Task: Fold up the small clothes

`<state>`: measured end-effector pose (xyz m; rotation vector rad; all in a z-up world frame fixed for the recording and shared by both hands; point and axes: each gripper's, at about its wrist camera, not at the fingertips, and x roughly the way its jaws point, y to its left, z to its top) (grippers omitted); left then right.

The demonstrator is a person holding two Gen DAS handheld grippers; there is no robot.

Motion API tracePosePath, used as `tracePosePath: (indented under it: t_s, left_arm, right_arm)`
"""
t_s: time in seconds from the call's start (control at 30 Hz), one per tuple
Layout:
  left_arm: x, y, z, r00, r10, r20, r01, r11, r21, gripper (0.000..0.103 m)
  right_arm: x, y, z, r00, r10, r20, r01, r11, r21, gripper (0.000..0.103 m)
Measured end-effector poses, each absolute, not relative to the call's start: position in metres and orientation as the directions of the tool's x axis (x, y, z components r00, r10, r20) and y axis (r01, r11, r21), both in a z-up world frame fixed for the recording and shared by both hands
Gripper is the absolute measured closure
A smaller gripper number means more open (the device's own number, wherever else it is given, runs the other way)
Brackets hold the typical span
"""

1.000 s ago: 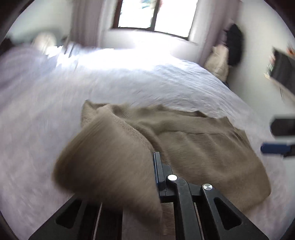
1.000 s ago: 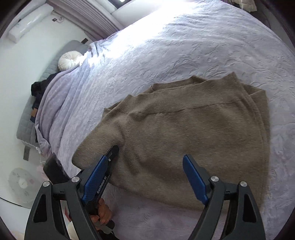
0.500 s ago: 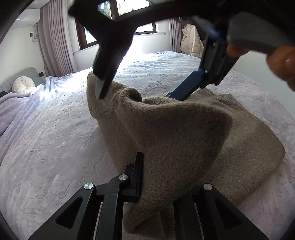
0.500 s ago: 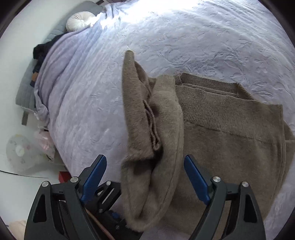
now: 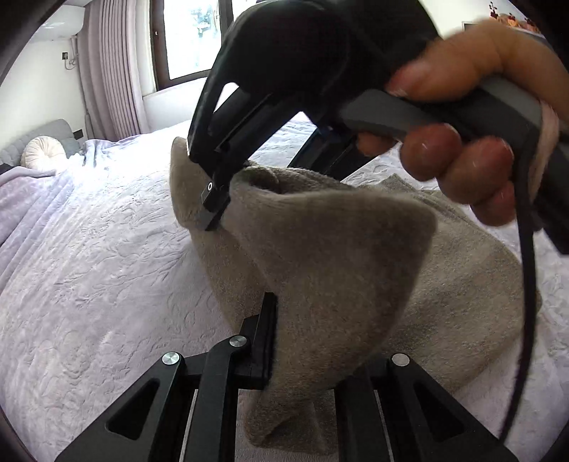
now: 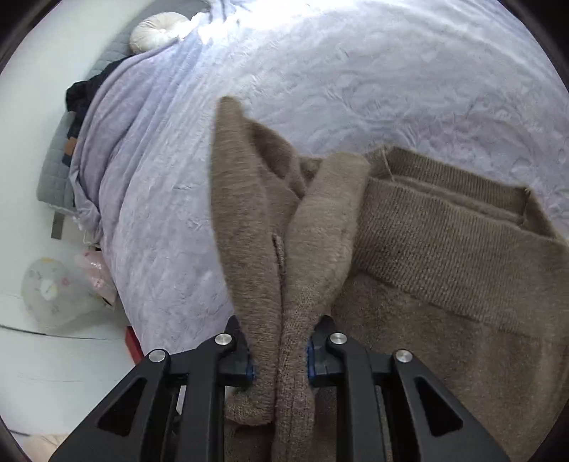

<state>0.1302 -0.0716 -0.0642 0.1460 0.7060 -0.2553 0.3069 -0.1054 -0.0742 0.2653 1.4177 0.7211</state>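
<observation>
The sweater is a fuzzy, taupe-brown knit with a ribbed band along one edge, and it lies on the bed, whose pale lilac cover has an embossed pattern. Most of it rests flat, doubled over itself, toward the bed's near side in the right wrist view; one part, seemingly a sleeve, is pulled up off the cover into a long, bunched fold. The left gripper is clamped tight on one end of this raised fold, the cloth draping over and hiding its right finger. The right gripper has its jaws closing on the other end, two layers of knit squeezed between the blue pads, with a loose tail hanging below them. In the left wrist view the right gripper reaches in from above, held by a hand whose fingers wrap its grey handle, a black cable trailing down. A round white cushion sits at the bed's far corner, next to dark clothes heaped at the bed's left edge. No containers can be made out.
</observation>
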Motion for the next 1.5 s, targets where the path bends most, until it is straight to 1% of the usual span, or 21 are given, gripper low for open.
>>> tracePosePath:
  t_s: [0.07, 0.2, 0.37, 0.5, 0.6, 0.67, 0.7, 0.73, 0.77, 0.8, 0.83, 0.87, 0.93, 0.97, 1.0, 1.07, 1.17, 1.3, 1.37, 1.43, 1.5]
  left_arm:
    - [0.128, -0.077, -0.051, 0.740, -0.196, -0.644, 0.296, 0.954, 0.050, 0.091]
    - [0.120, -0.105, -0.024, 0.753, -0.236, -0.615, 0.349, 0.935, 0.068, 0.091]
    - [0.103, -0.173, -0.013, 0.751, -0.290, -0.593, 0.456, 0.878, 0.149, 0.091]
    - [0.098, -0.224, -0.036, 0.704, -0.308, -0.641, 0.531, 0.827, 0.186, 0.091]
    - [0.103, -0.244, -0.063, 0.638, -0.297, -0.710, 0.564, 0.808, 0.170, 0.091]
    - [0.108, -0.247, -0.074, 0.615, -0.275, -0.739, 0.561, 0.812, 0.165, 0.091]
    - [0.108, -0.246, -0.077, 0.605, -0.276, -0.747, 0.563, 0.812, 0.156, 0.087]
    - [0.108, -0.243, -0.077, 0.598, -0.285, -0.749, 0.569, 0.809, 0.146, 0.076]
    - [0.107, -0.240, -0.076, 0.596, -0.293, -0.748, 0.573, 0.807, 0.140, 0.055]
    - [0.105, -0.236, -0.074, 0.598, -0.301, -0.742, 0.575, 0.807, 0.135, 0.042]
    - [0.102, -0.230, -0.071, 0.596, -0.325, -0.734, 0.583, 0.804, 0.117, 0.021]
    - [0.098, -0.222, -0.067, 0.589, -0.359, -0.724, 0.599, 0.796, 0.092, 0.017]
    - [0.089, -0.207, -0.060, 0.587, -0.386, -0.712, 0.617, 0.782, 0.086, 0.017]
    - [0.085, -0.201, -0.059, 0.595, -0.385, -0.706, 0.616, 0.782, 0.093, 0.017]
    - [0.081, -0.191, -0.055, 0.608, -0.381, -0.697, 0.608, 0.788, 0.100, 0.017]
    - [0.080, -0.168, -0.051, 0.613, -0.384, -0.691, 0.589, 0.805, 0.074, 0.017]
    - [0.092, -0.136, -0.048, 0.609, -0.375, -0.699, 0.523, 0.852, 0.000, 0.017]
    - [0.121, -0.107, -0.052, 0.571, -0.336, -0.749, 0.387, 0.915, -0.116, 0.017]
    - [0.130, -0.089, -0.062, 0.534, -0.351, -0.769, 0.352, 0.920, -0.175, 0.017]
    - [0.140, -0.088, -0.070, 0.518, -0.345, -0.783, 0.326, 0.926, -0.193, 0.017]
    - [0.137, -0.095, -0.077, 0.504, -0.317, -0.803, 0.312, 0.934, -0.173, 0.017]
  right_arm:
    - [0.301, -0.115, -0.062, 0.045, 0.620, -0.784, -0.317, 0.753, 0.577, 0.082]
    - [0.287, -0.166, -0.031, 0.174, 0.681, -0.711, -0.301, 0.724, 0.620, 0.082]
    - [0.256, -0.259, -0.016, 0.317, 0.705, -0.635, -0.255, 0.708, 0.658, 0.082]
    - [0.231, -0.335, -0.046, 0.386, 0.685, -0.618, -0.153, 0.708, 0.690, 0.081]
    - [0.223, -0.372, -0.097, 0.377, 0.670, -0.639, -0.041, 0.701, 0.712, 0.080]
    - [0.219, -0.386, -0.132, 0.371, 0.680, -0.633, 0.029, 0.673, 0.740, 0.079]
    - [0.217, -0.391, -0.145, 0.380, 0.701, -0.604, 0.044, 0.638, 0.769, 0.080]
    - [0.216, -0.394, -0.152, 0.400, 0.715, -0.574, 0.046, 0.610, 0.791, 0.080]
    - [0.214, -0.397, -0.154, 0.419, 0.722, -0.550, 0.043, 0.590, 0.806, 0.078]
    - [0.213, -0.399, -0.154, 0.432, 0.725, -0.536, 0.041, 0.578, 0.815, 0.074]
    - [0.212, -0.400, -0.153, 0.437, 0.724, -0.534, 0.047, 0.575, 0.817, 0.073]
    - [0.211, -0.402, -0.150, 0.444, 0.716, -0.539, 0.062, 0.576, 0.815, 0.069]
    - [0.203, -0.407, -0.138, 0.469, 0.683, -0.560, 0.085, 0.596, 0.798, 0.058]
    - [0.196, -0.407, -0.130, 0.481, 0.668, -0.568, 0.085, 0.609, 0.788, 0.048]
    - [0.187, -0.405, -0.123, 0.492, 0.655, -0.573, 0.082, 0.621, 0.780, 0.045]
    - [0.162, -0.411, -0.108, 0.522, 0.638, -0.567, 0.075, 0.627, 0.775, 0.045]
    - [0.120, -0.417, -0.092, 0.550, 0.645, -0.531, 0.048, 0.610, 0.791, 0.045]
    - [0.068, -0.425, -0.094, 0.567, 0.675, -0.472, 0.038, 0.551, 0.834, 0.045]
    - [0.056, -0.411, -0.098, 0.553, 0.707, -0.441, 0.033, 0.510, 0.859, 0.045]
    - [0.047, -0.408, -0.106, 0.545, 0.716, -0.436, 0.037, 0.499, 0.866, 0.045]
    - [0.048, -0.402, -0.111, 0.549, 0.702, -0.453, 0.062, 0.507, 0.860, 0.045]
